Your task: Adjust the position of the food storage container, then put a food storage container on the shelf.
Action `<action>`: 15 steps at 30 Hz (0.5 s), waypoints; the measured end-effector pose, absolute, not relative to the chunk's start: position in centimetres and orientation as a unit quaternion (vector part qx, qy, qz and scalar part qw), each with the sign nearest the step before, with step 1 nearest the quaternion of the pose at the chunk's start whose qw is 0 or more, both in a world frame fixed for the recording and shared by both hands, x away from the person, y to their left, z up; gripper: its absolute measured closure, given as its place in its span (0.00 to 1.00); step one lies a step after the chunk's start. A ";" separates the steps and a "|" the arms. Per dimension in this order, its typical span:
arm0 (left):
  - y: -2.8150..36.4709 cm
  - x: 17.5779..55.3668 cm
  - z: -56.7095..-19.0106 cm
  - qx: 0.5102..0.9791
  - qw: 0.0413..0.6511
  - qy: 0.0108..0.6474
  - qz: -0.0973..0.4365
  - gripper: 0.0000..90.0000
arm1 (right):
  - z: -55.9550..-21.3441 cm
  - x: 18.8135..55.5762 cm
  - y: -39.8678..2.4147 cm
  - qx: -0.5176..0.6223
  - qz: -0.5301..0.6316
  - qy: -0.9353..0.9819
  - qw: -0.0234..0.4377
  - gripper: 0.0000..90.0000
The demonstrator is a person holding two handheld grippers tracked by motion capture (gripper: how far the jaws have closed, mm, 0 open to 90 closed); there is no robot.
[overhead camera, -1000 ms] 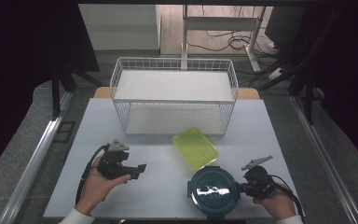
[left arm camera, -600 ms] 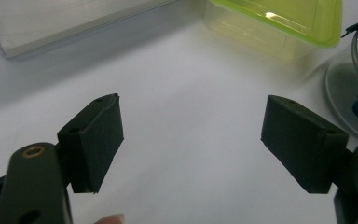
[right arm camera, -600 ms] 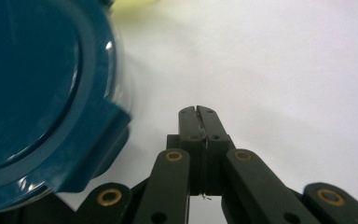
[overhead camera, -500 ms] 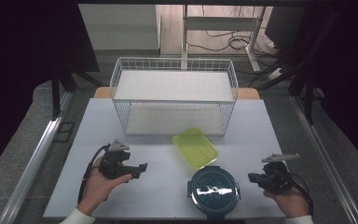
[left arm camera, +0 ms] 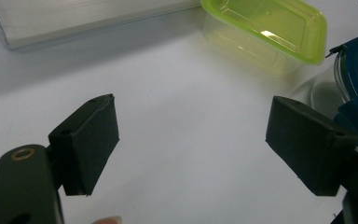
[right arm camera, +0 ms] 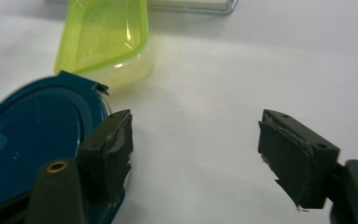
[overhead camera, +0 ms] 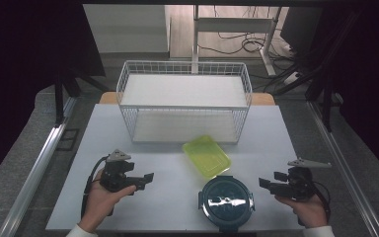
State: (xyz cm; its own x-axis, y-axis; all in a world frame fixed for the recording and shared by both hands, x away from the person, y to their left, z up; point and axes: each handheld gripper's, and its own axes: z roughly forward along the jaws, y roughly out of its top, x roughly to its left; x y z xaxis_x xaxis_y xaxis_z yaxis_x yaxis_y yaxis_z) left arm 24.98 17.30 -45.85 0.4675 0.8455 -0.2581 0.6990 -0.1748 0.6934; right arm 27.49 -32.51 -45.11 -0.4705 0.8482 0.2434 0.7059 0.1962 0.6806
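High view: left gripper (overhead camera: 148, 177) and right gripper (overhead camera: 264, 183) are held apart on the table (overhead camera: 168, 197), jaws spread, nothing grasped. Round blue-lidded container (overhead camera: 226, 201) and green-lidded box (overhead camera: 206, 156) are set before the empty wire basket (overhead camera: 185, 101).

Left gripper view: green-lidded box (left arm camera: 265, 32) lies well ahead.

Right gripper view: round blue-lidded container (right arm camera: 32, 140) lies just beside one jaw. Loading is judged not begun.

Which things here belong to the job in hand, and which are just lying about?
In the job:
round blue tub
green box
right hand-held gripper, open
left hand-held gripper, open

Lying about:
wire basket
cables on the floor
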 end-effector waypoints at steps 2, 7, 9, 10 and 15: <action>17.3 24.9 -45.8 0.761 0.392 0.508 0.092 0.19 | -45.1 27.5 -32.7 0.507 0.392 0.763 0.086 0.27; 17.3 24.6 -45.6 0.759 0.393 0.510 0.096 0.19 | -45.0 27.6 -32.6 0.504 0.397 0.762 0.085 0.24; 17.2 24.6 -45.5 0.758 0.395 0.509 0.097 0.19 | -45.0 27.6 -32.6 0.500 0.399 0.764 0.084 0.23; 17.2 24.5 -45.5 0.758 0.395 0.509 0.097 0.19 | -45.0 27.5 -32.6 0.499 0.401 0.764 0.081 0.22; 16.5 24.3 -45.2 0.754 0.401 0.513 0.088 0.13 | -44.7 27.1 -32.7 0.494 0.411 0.763 0.073 0.21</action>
State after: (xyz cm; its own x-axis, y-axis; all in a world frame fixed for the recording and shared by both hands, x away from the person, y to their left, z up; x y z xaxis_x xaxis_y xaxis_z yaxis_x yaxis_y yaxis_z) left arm 24.30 16.47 -45.24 0.4573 0.8442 -0.2795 0.7036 -0.1513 0.6943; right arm 27.14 -32.67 -44.66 -0.5008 0.8138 0.2949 0.6937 0.1735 0.6991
